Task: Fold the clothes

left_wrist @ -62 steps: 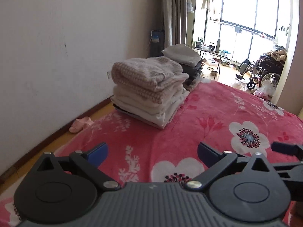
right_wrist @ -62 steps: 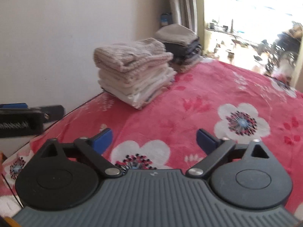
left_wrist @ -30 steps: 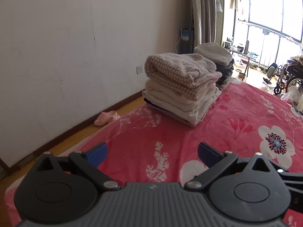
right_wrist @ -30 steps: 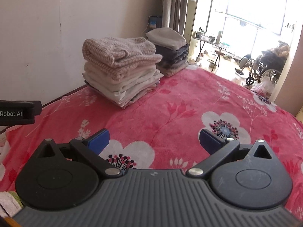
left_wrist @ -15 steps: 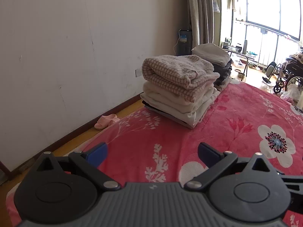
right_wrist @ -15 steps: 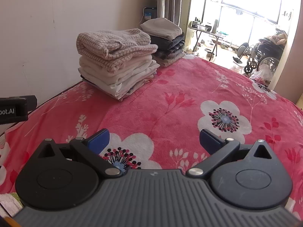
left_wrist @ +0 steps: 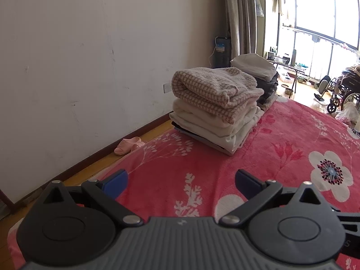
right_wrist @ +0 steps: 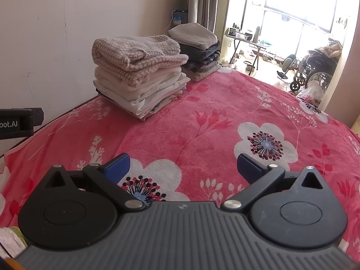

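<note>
A stack of folded light clothes [left_wrist: 213, 112] [right_wrist: 139, 76], topped by a pink-and-cream knitted piece, rests on the red flowered bedspread [left_wrist: 258, 157] [right_wrist: 213, 123] near the wall. Behind it is a second stack of grey and dark clothes [left_wrist: 258, 76] [right_wrist: 198, 49]. My left gripper [left_wrist: 181, 183] hovers open over the bedspread, well short of the stacks, with nothing between its blue pads. My right gripper [right_wrist: 182, 166] is open too, above a white flower print, empty. The left gripper's body [right_wrist: 18, 122] shows at the left edge of the right wrist view.
A white wall [left_wrist: 90, 56] runs along the bed's left side, with pink slippers [left_wrist: 128, 145] on the wooden floor below it. Beyond the bed are curtains, a small table [right_wrist: 245, 42], a wheelchair [right_wrist: 315, 67] and bright windows. A pale cloth corner [right_wrist: 9, 236] lies at lower left.
Both grippers have drawn back and shifted a little, so the stacks sit slightly farther off and more to the right in the left view. Both stayed open and empty.
</note>
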